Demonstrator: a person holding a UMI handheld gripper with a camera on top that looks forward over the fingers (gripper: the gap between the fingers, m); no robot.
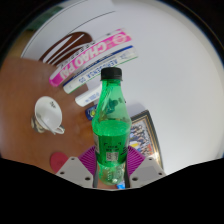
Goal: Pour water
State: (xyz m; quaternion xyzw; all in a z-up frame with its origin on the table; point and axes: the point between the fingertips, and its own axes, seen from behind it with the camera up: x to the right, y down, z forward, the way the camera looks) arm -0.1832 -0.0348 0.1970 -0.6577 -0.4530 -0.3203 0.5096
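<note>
Green plastic bottle [111, 118] with black screw cap, standing upright between the gripper [111, 172] fingers on a brown table [25, 85]. The pink pads [88, 161] flank the bottle's labelled lower body; whether both press on it cannot be told. To the bottle's left, well apart, sits a white ceramic cup [47, 113] with a handle, the likely target. Beyond the bottle lie flat printed boxes [95, 62]. The bottle is smooth, waisted and translucent; a firm, centred grip on the label band appears advisable before lifting, and the cap looks closed.
</note>
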